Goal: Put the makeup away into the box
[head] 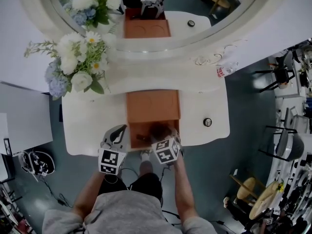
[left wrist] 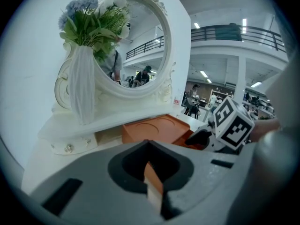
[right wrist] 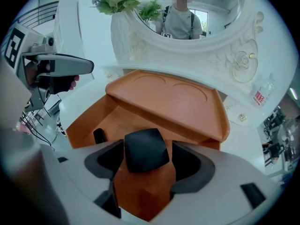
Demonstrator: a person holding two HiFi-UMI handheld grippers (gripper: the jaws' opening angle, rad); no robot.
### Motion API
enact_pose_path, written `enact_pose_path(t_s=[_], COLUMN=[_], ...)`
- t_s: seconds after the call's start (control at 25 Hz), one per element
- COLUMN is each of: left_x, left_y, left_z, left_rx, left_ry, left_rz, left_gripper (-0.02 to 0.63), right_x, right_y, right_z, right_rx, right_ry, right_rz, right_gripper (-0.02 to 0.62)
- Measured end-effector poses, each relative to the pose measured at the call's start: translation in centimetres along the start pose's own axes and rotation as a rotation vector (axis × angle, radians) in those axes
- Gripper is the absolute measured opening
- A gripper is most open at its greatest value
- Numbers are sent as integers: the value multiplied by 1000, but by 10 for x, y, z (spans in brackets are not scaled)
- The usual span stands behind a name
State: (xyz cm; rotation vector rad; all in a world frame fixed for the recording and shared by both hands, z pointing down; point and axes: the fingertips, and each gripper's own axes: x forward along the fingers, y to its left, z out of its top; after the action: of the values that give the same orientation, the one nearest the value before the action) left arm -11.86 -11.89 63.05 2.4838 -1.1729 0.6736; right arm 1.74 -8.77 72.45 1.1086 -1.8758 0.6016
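The right tool (right wrist: 146,159) is pinched on a black makeup compact (right wrist: 144,146), which is held just above the open drawer (right wrist: 115,118) of the orange box (right wrist: 164,95). The compact looks roughly square, so no long axis can be made out. Its broad face is turned up and tilted toward 12 o'clock, toward the box.

In the right gripper view, a second small dark item (right wrist: 99,135) is seen in the drawer's 9 o'clock corner; it is too small for its form to be told.

The left tool (left wrist: 151,172) is drawn nearly together, with only a thin slit left between the jaws. It is held beside the drawer at 9 o'clock, over the white tabletop (head: 87,126).

In the head view, the drawer is pulled out toward 6 o'clock. One oval mirror (head: 195,4) stands at 12 o'clock of the box, one vase of flowers (head: 78,65) at 10 o'clock, and one small round object (head: 207,122) at 4 o'clock.

In all, two tools, one box, one drawer and two dark makeup items are counted.
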Motion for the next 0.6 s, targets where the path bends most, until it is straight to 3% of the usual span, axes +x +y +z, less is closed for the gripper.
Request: enact_pose_path(t_s=[0.48,0.52,0.6], left_x=[-18,-20,-24], left_y=[-26,-31,-39], left_z=[64,72,87], left_rx=[103,116,141], left_ry=[-116,-130,-155], left_rz=[-75,-86,-108], left_gripper=[0,0,0], right_x=[-86,-96,-117], right_y=[-18,-21,-28], right_z=[45,48,52], right_rx=[98,109,133], right_ry=[-250,-279,-330], right_rz=[-125,-153,-217], right_gripper=[328,314,223])
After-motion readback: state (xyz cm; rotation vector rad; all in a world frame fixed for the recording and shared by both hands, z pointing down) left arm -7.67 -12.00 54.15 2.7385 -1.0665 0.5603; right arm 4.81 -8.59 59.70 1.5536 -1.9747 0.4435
